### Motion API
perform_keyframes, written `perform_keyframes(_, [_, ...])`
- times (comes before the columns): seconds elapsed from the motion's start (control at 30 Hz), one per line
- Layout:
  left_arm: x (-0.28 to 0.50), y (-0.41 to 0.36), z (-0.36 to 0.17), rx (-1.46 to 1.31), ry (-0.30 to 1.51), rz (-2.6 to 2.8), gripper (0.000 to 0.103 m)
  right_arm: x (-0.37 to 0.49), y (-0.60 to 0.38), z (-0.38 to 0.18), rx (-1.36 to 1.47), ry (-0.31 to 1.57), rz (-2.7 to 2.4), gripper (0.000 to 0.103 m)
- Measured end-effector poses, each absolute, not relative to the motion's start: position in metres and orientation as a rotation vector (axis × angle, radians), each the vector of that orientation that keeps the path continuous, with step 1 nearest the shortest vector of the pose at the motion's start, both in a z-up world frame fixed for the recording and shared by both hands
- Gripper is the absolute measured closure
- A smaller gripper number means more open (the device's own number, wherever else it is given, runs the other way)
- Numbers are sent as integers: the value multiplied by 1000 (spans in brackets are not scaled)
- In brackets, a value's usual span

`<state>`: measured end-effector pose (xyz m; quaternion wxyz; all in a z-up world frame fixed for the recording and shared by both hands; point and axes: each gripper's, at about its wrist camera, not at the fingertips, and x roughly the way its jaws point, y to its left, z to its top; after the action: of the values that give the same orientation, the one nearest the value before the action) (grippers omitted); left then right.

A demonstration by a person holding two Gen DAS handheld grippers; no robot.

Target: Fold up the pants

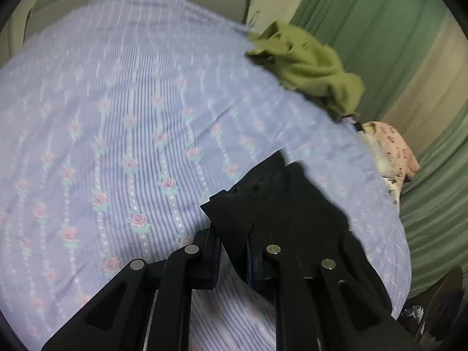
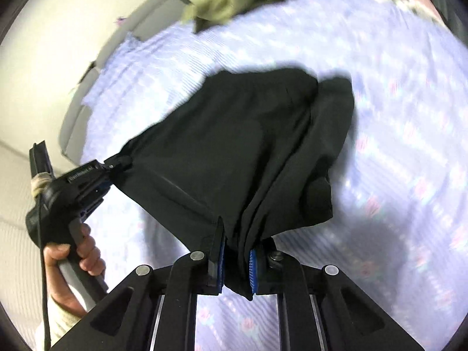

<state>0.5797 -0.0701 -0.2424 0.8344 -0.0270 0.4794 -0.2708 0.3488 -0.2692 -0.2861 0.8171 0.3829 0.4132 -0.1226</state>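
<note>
Black pants (image 2: 234, 146) hang lifted above a bed (image 1: 117, 117), pinched by both grippers: left gripper (image 1: 232, 259) and right gripper (image 2: 235, 266), jaws narrow on cloth. Folding seems barely begun. Only the right view shows the spread cloth and the hand (image 2: 76, 251); the left shows green clothing (image 1: 307, 64).

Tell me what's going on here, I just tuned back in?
A person is folding black pants on a bed with a lilac floral sheet. Each hand holds a claw: the left claw and the right claw are both shut on the pants' fabric, holding it up between them off the sheet. No fold is laid down yet. An olive garment and a pink one lie at the bed's edge, untouched.
</note>
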Motion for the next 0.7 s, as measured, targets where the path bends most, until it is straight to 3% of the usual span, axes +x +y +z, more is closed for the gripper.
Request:
perform_keyframes(0.3, [511,-28,-136,-51,881,-567,90,299,-245,-167,726,809,-132,90])
perform_keyframes(0.7, [393,87,-38,-90,745,-304,90,264,-163,-96,590,838,205,90])
